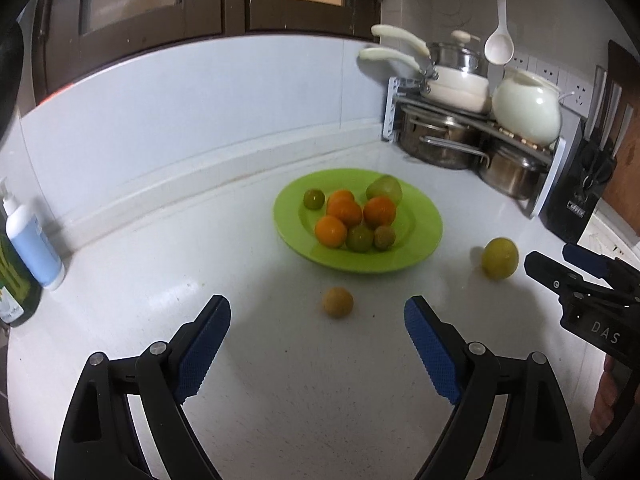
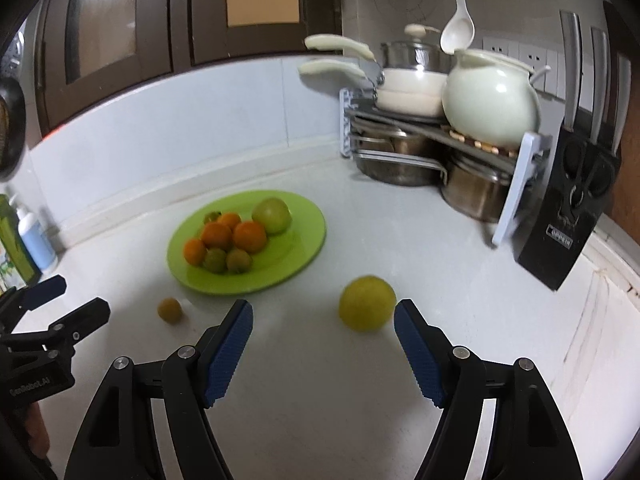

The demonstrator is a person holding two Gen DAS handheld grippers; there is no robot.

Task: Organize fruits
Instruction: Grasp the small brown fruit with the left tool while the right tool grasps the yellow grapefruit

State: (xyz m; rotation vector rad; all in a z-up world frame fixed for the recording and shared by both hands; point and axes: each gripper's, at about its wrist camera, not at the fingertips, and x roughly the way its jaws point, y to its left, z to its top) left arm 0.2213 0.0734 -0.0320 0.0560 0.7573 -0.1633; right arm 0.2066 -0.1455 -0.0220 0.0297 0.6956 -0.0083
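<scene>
Our left tongs point(image 1: 318, 312) stand with their blue pads wide apart and nothing between them; a small brownish-yellow fruit point(image 1: 338, 302) lies on the white counter point(image 1: 280, 380) just ahead of the gap, untouched. Our right tongs point(image 2: 323, 316) are also spread and grip nothing; a larger yellow-green fruit point(image 2: 367, 309) sits on the counter just beside the tip of their right pad, ahead of the opening rather than inside it. Whether it touches that pad we cannot tell.

Beyond both loose fruits lies the green plate point(image 1: 416, 236), on the counter between them and the back wall. On it we count eight fruits: three oranges point(image 1: 348, 213) in a cluster (a fourth seems to peek out behind them), three small green ones point(image 1: 360, 238), and one big green fruit point(image 1: 385, 190) at the far rim. So two fruits lie off the plate, well apart from each other.

Nothing stands between the tongs and the plate. In the far right corner a rack point(image 1: 460, 100) holds two white pans and a white pot on top, with steel pots below; a white ladle point(image 1: 499, 42) hangs above. A black knife block point(image 2: 568, 216) stands to the right. At the left edge stand two bottles point(image 1: 34, 248).
</scene>
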